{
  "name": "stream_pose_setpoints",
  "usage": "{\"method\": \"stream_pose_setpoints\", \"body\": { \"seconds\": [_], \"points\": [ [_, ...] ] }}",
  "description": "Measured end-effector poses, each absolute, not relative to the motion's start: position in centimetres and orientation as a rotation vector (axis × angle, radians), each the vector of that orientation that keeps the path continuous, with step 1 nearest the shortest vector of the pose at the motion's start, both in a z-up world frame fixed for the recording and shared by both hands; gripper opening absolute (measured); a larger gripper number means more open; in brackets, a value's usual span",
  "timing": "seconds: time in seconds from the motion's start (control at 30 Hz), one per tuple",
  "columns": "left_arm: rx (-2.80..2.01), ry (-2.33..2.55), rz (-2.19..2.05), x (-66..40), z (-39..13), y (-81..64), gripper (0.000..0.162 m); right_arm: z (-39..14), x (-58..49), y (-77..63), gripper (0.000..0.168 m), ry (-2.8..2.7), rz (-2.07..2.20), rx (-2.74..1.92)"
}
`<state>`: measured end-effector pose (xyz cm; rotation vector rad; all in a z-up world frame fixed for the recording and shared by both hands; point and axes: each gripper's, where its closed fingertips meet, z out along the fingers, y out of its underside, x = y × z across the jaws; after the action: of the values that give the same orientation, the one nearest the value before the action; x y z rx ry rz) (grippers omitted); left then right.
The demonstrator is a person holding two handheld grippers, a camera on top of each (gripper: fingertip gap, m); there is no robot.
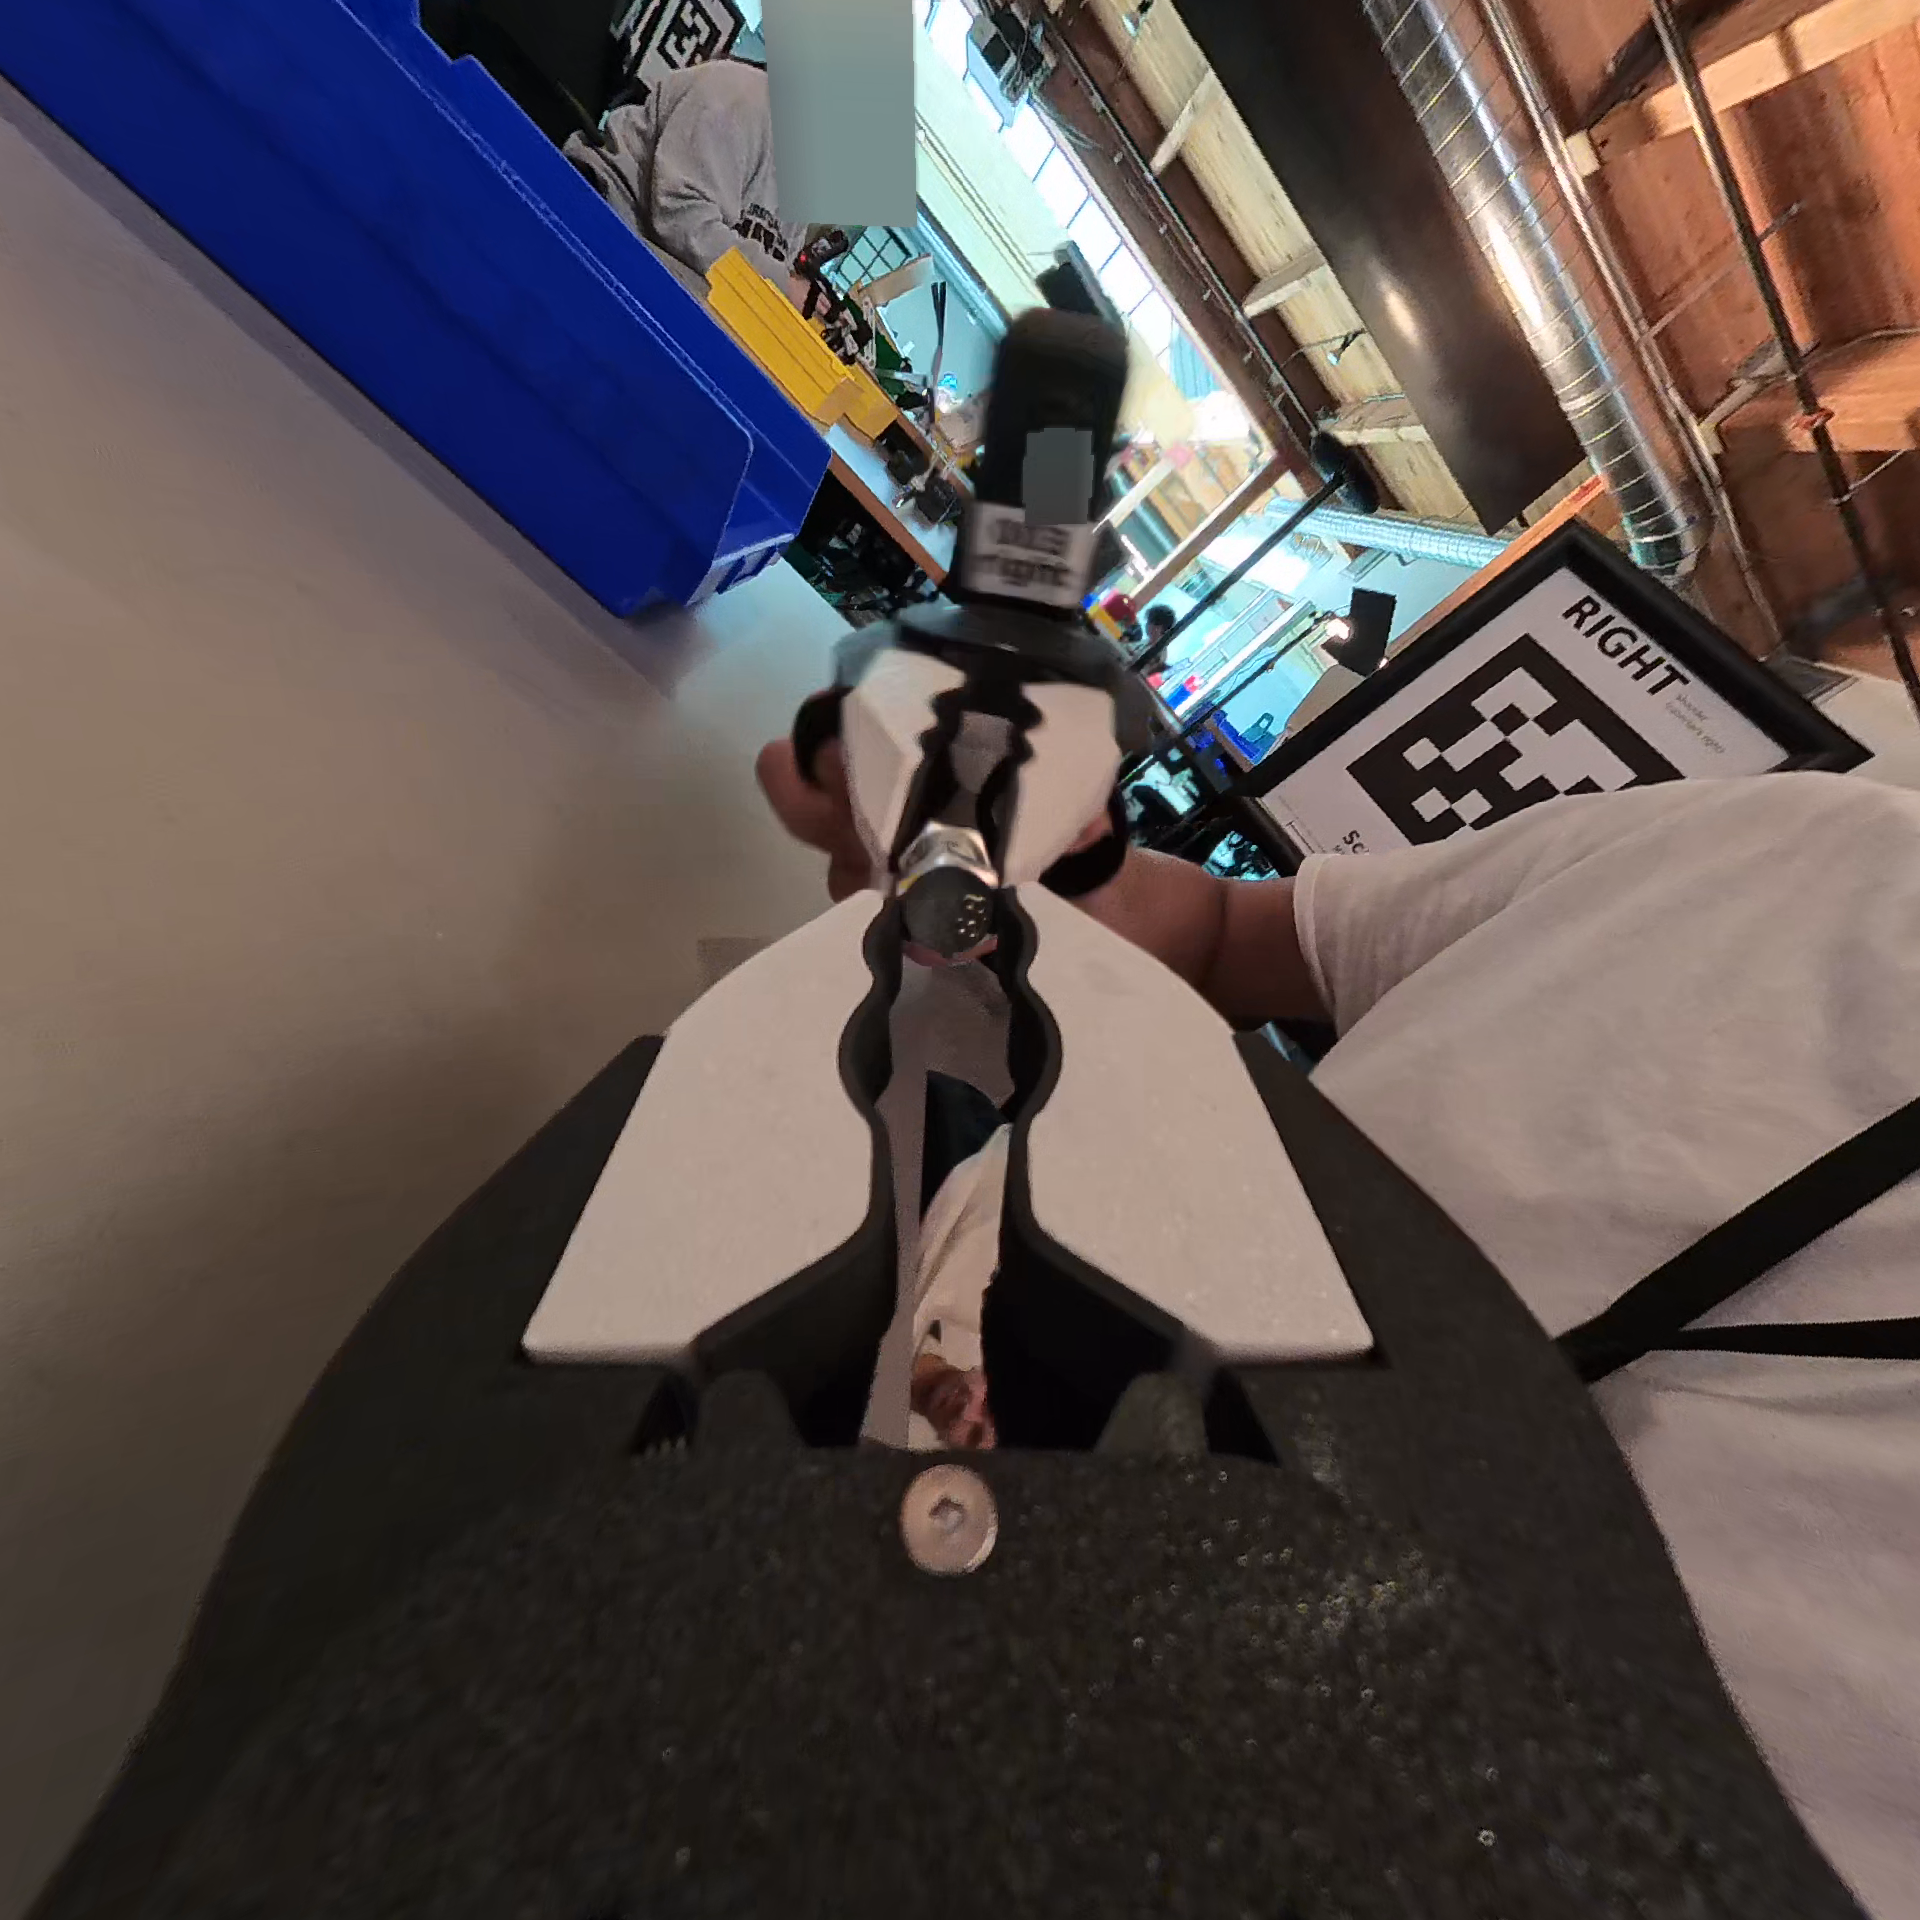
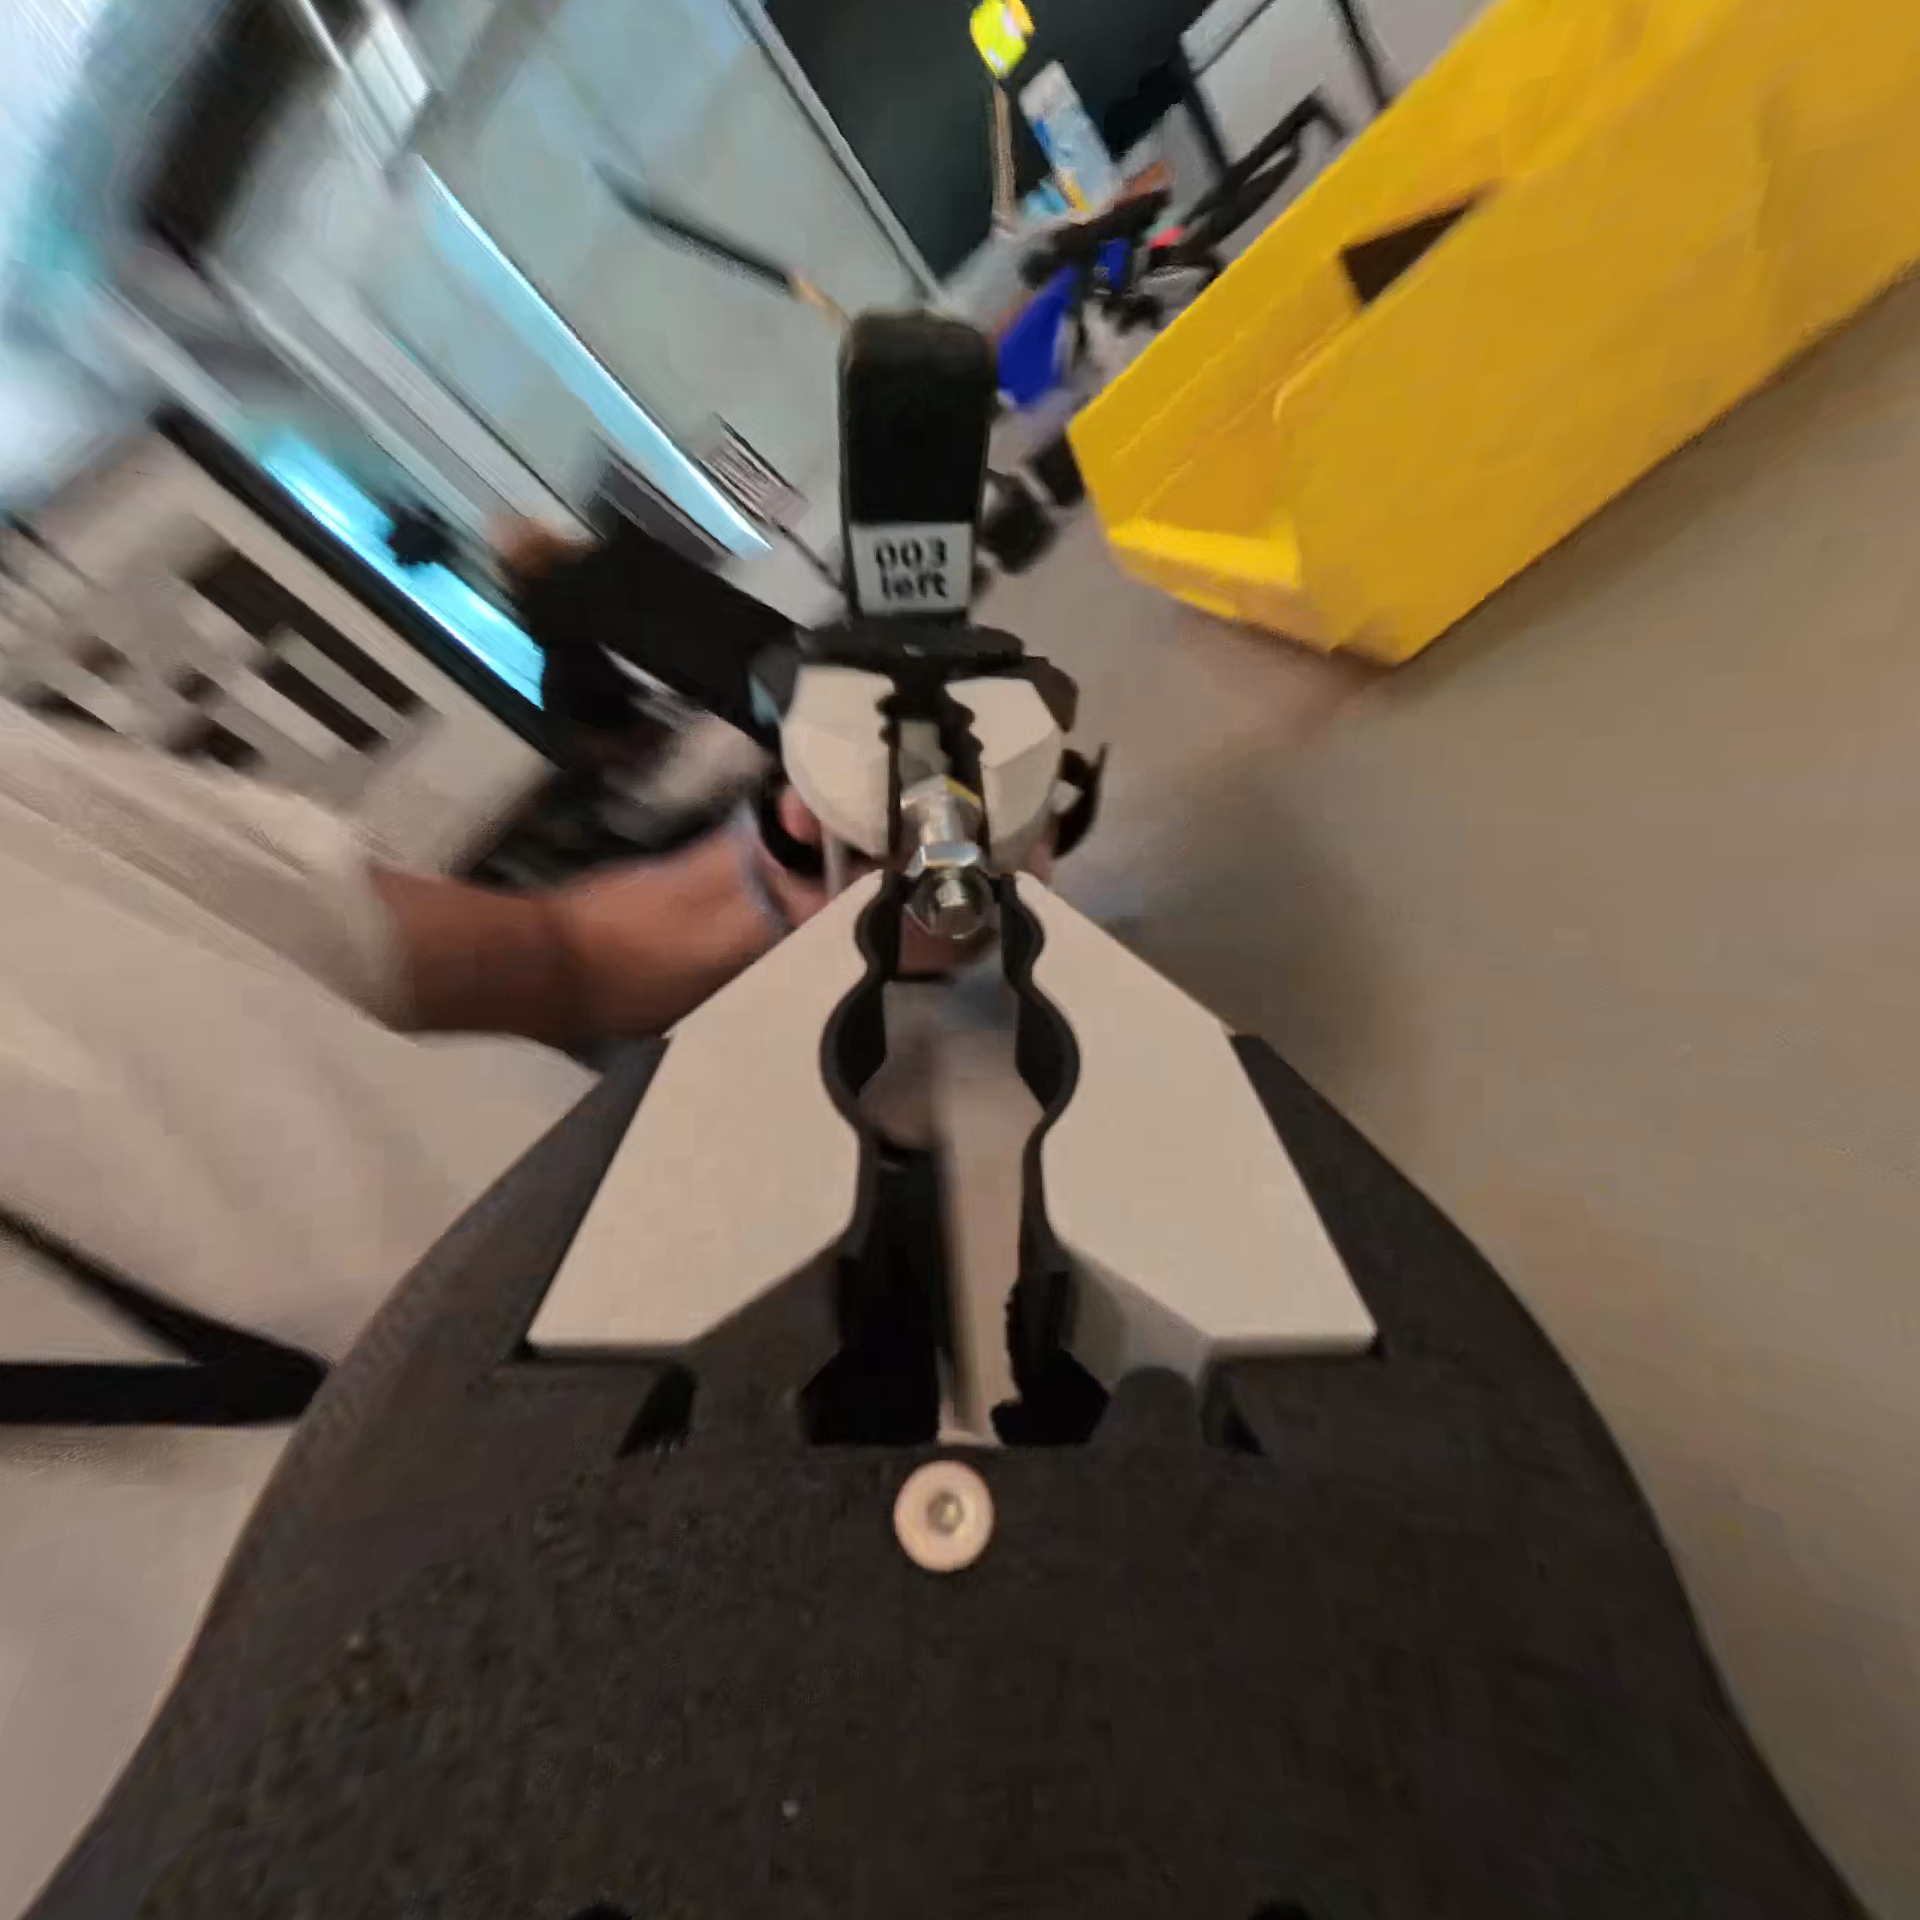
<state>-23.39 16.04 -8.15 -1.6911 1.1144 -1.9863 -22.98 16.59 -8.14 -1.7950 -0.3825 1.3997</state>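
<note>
A steel hex bolt point(image 1: 948, 920) is held in the air between the two grippers, which face each other tip to tip. My left gripper point(image 1: 945, 920) is shut on the bolt's hex head. My right gripper point(image 1: 943, 847) faces it, held by a hand point(image 1: 821, 810). In the right wrist view my right gripper point(image 2: 948, 906) is shut on the bolt's threaded end point(image 2: 951, 916). A hex nut point(image 2: 940, 855) sits on the shaft just beyond its tips. The left gripper point(image 2: 935, 805) grips the far end.
A blue bin point(image 1: 468, 312) stands on the white table point(image 1: 260, 831), with a yellow bin point(image 1: 790, 332) behind it; the yellow bin point(image 2: 1455, 364) also shows at the right. A framed marker sign point(image 1: 1538, 727) and the person's white shirt point(image 1: 1610, 1143) are on the right.
</note>
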Motion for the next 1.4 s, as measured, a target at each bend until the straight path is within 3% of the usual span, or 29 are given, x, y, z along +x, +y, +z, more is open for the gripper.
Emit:
{"method": "stream_pose_setpoints", "body": {
  "seconds": [0.1,0.2,0.27,0.33,0.47,0.6,0.7,0.9,0.97,1.1,1.23,1.4],
  "points": [
    [-1.699,1.178,-1.850,-23.1,-8.8,16.1,0.017,-8.6,-22.6,16.9,0.018,-0.085,1.857,-1.764],
    [-1.711,1.127,-1.916,-23.2,-8.6,16.3,0.017,-8.6,-22.8,16.9,0.018,-0.213,1.632,-1.784],
    [-1.696,1.050,-2.006,-23.5,-7.9,16.6,0.017,-8.2,-23.0,16.7,0.040,-0.376,1.403,-1.783],
    [-1.694,0.992,-2.071,-23.7,-7.5,17.0,0.017,-8.8,-23.1,16.4,0.051,-0.586,1.070,-1.778],
    [-1.719,0.948,-2.139,-23.8,-7.7,17.3,0.017,-10.3,-22.7,16.6,0.050,-0.965,0.284,-1.632],
    [-1.786,0.954,-2.147,-23.4,-8.6,16.8,0.017,-9.7,-21.6,17.7,0.050,-1.239,-0.592,-1.204],
    [-1.837,0.927,-2.171,-23.3,-9.2,16.8,0.017,-9.0,-21.8,18.0,0.039,-1.261,-0.891,-0.977],
    [-1.835,0.908,-2.209,-23.3,-9.1,16.6,0.017,-8.8,-23.0,17.3,0.031,-1.277,-0.857,-0.948],
    [-1.838,0.911,-2.216,-23.2,-9.1,16.5,0.017,-8.9,-22.8,17.5,0.017,-1.273,-0.883,-0.934],
    [-1.836,0.952,-2.181,-23.2,-9.2,16.3,0.017,-9.1,-22.8,17.3,0.017,-1.258,-0.738,-1.061],
    [-1.801,1.034,-2.081,-23.3,-9.1,16.4,0.017,-9.5,-23.1,17.2,0.017,-1.089,-0.115,-1.436],
    [-1.783,1.055,-2.059,-23.4,-9.1,16.5,0.017,-9.9,-23.7,16.6,0.017,-0.634,1.054,-1.837]
  ]
}}
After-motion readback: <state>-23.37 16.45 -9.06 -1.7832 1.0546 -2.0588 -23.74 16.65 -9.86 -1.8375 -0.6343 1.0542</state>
